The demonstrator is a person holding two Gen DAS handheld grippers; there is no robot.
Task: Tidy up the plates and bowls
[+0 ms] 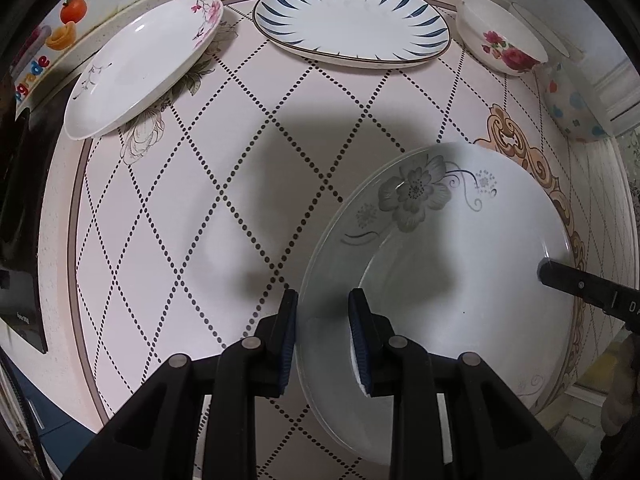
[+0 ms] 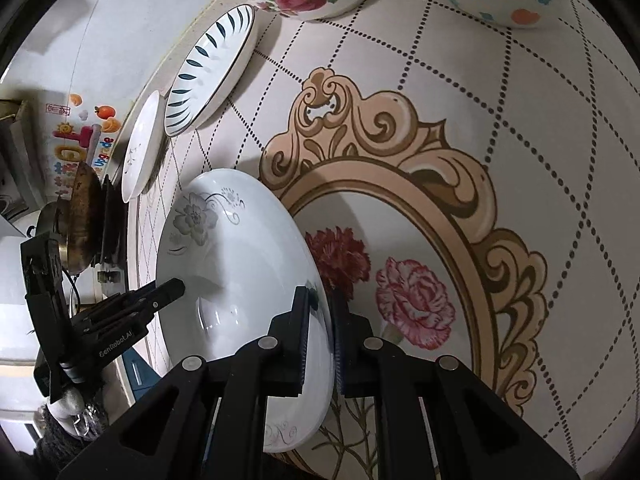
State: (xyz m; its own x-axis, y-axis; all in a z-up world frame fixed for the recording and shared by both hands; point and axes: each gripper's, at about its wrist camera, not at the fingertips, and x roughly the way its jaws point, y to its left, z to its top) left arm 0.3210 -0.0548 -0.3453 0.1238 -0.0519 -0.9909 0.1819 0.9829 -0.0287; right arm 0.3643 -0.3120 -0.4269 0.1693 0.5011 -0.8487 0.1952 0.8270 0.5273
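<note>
A large white plate with a grey flower [image 1: 460, 248] is held between both grippers over the table. My left gripper [image 1: 323, 332] has its jaws astride the plate's left rim with a visible gap. My right gripper [image 2: 321, 336] is shut on the plate's opposite rim [image 2: 240, 264]; its finger shows in the left wrist view [image 1: 568, 280]. A white plate with pink blossoms [image 1: 144, 68], a plate with blue leaf strokes [image 1: 352, 20], a rose bowl [image 1: 500, 36] and a dotted bowl [image 1: 568, 100] stand along the far edge.
The round table [image 1: 200, 200] has a pink diamond-dotted cloth with an ornate flower medallion [image 2: 420, 280]. A wall with fruit stickers [image 1: 68, 20] runs behind. A brown wok [image 2: 84, 216] and stove sit beyond the table's left edge.
</note>
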